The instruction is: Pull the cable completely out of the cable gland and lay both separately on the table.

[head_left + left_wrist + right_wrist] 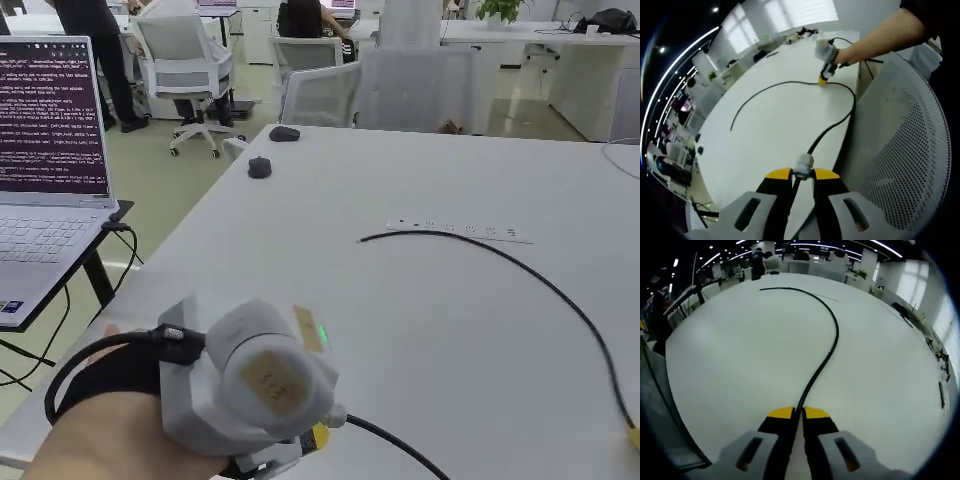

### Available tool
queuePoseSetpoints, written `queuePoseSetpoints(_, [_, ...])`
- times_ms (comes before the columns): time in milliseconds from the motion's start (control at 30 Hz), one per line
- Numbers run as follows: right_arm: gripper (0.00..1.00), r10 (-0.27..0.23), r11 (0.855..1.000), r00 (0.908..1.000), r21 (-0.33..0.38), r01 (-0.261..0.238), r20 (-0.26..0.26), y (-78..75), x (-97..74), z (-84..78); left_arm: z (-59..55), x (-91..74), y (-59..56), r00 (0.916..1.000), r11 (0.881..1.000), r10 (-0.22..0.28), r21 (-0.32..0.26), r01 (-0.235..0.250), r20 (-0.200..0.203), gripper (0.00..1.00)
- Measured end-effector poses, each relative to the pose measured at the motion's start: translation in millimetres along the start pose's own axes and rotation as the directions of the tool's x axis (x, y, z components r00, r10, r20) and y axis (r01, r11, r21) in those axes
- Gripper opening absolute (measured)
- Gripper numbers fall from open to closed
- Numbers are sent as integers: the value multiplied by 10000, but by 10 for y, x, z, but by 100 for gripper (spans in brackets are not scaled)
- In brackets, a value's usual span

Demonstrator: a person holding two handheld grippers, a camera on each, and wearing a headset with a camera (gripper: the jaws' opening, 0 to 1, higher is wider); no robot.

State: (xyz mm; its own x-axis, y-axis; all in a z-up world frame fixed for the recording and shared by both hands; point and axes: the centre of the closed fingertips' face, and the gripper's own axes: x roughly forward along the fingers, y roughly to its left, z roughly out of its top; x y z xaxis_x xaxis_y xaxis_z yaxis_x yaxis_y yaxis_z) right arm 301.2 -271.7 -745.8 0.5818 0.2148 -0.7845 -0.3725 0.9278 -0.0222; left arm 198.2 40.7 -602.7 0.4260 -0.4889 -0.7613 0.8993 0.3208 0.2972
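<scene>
Clamping the pale cable gland (803,164) between their yellow tips, the left tongs (802,174) sat at the near edge of the white desk (765,145), with a mesh chair (900,150) just beside them. The black cable (836,124) ran out of the gland's far side, so the two were not parted. It swung across the desk to the right tongs (823,80), which were shut on it partway along, then went on in a long curve to its free end. In the right gripper view the right tongs (801,414) pinched the cable (829,351) together, and the line arced ahead over the bare desk (740,355). In the head view a hand (110,440) gripped the left tongs (318,437) at the bottom left; the cable (520,268) lay on the desk (420,340), its loose end pointing toward a laptop (45,130) and a dark mouse (260,168).
</scene>
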Motion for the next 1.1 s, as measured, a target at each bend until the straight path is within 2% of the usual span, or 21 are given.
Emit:
queuePoseSetpoints(100, [5,868,9947,9952,-602,-840,462,222,111,286,-9,6,-8,10000,10000,-30,9,30,-47,16])
queuePoseSetpoints(167, [5,1236,9883,9899,-981,-1165,696,329,136,423,-14,7,-16,10000,10000,-60,-5,60,-54,16])
queuePoseSetpoints(233, [17,1441,9865,9891,-834,-1413,293,435,140,480,-11,12,-31,10000,10000,-79,-1,79,-17,16])
queuePoseSetpoints(267, [22,1468,9846,9882,-1020,-1418,434,467,117,535,-8,15,-32,10000,10000,-70,4,70,1,16])
queuePoseSetpoints(300, [22,1706,9784,9827,-1302,-1604,717,536,65,630,-1,19,-35,10000,10000,-79,-6,79,38,16])
queuePoseSetpoints(367, [20,2151,9705,9732,-1290,-2037,815,676,-32,707,14,22,-36,9999,10000,-91,-40,91,92,16])
queuePoseSetpoints(433, [22,2495,9595,9645,-1565,-2341,870,859,-181,797,38,28,-30,9999,10000,-74,-11,74,154,16])
queuePoseSetpoints(467, [22,3008,9366,9496,-2151,-2767,883,1034,-283,848,54,33,-25,9998,10000,-75,9,75,201,16])
queuePoseSetpoints(533, [21,3529,9004,9322,-3003,-3148,808,1291,-470,901,85,37,-15,9996,10000,-60,57,58,274,16])
queuePoseSetpoints(567, [21,3659,8909,9271,-3186,-3238,809,1380,-543,919,98,39,-9,9995,10000,-45,70,43,303,16])
queuePoseSetpoints(600, [21,3907,8759,9176,-3363,-3461,733,1518,-651,932,117,41,1,9994,9999,-18,100,14,358,16])
queuePoseSetpoints(667, [21,4085,8540,9093,-3849,-3500,795,1677,-787,970,148,39,12,9990,9999,22,129,-28,449,16])
queuePoseSetpoints(733, [22,4389,8240,8967,-4232,-3766,567,1871,-933,950,188,31,22,9983,9998,71,181,-81,586,16])
queuePoseSetpoints(767, [22,4771,7988,8784,-4307,-4200,282,2027,-1028,903,205,28,24,9979,9997,92,226,-107,644,16])
queuePoseSetpoints(833, [23,5142,7550,8575,-4656,-4617,-164,2192,-1134,839,219,29,22,9977,9995,93,289,-113,675,16])
queuePoseSetpoints(867, [23,5351,7360,8447,-4860,-4713,-89,2307,-1210,851,233,28,22,9974,9992,122,360,-148,717,16])
queuePoseSetpoints(933, [24,5376,7332,8432,-4910,-4705,-54,2398,-1281,860,250,27,18,9969,9990,137,408,-170,781,16])
queuePoseSetpoints(967, [24,5399,7244,8417,-5061,-4680,-57,2463,-1322,865,256,27,13,9968,9990,127,426,-161,789,16])
queuePoseSetpoints(1000, [24,5351,7245,8448,-5119,-4615,-42,2492,-1328,871,266,27,8,9966,9988,129,455,-166,813,16])
queuePoseSetpoints(1033, [24,5272,7158,8497,-5338,-4502,-98,2535,-1330,873,283,26,-2,9961,9986,139,495,-182,866,16])
queuePoseSetpoints(1100, [23,5144,7132,8575,-5500,-4346,-106,2595,-1315,876,325,22,-28,9949,9980,146,595,-206,996,16])
